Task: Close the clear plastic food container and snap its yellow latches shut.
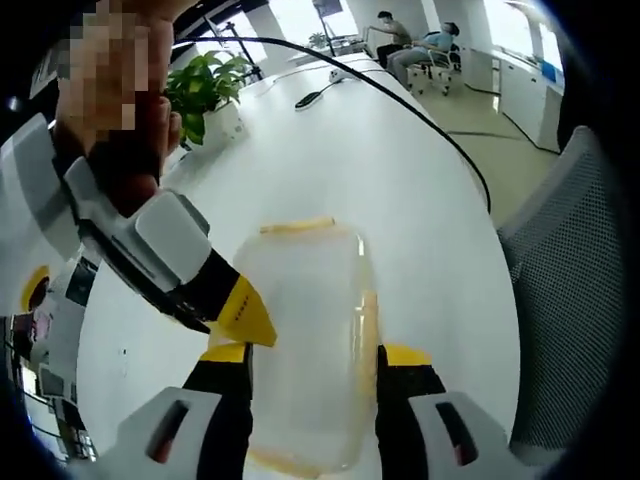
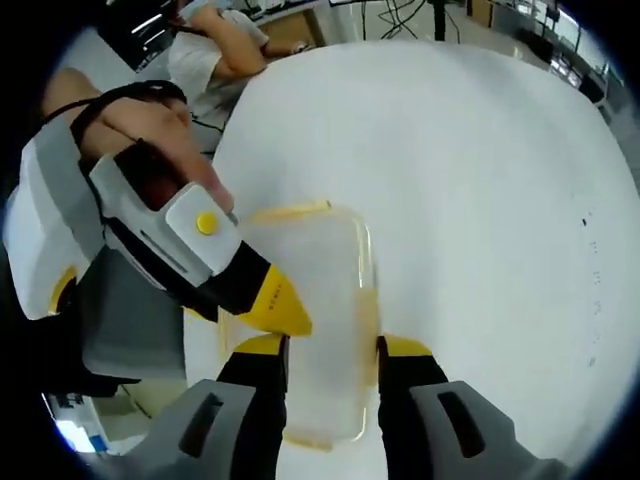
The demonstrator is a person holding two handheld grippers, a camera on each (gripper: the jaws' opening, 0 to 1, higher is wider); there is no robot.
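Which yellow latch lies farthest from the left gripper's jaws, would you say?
The far-end latch, across the container from the jaws; the side latch runs beside one jaw.

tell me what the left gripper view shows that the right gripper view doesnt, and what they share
Left gripper view alone: a potted plant, a black cable across the table, a mesh chair back, and seated people far off.

Right gripper view alone: a person in a white shirt leaning at the table's far edge.

Both: the clear container with yellow latches on the white table, between open jaws, the other gripper's yellow tip touching its side.
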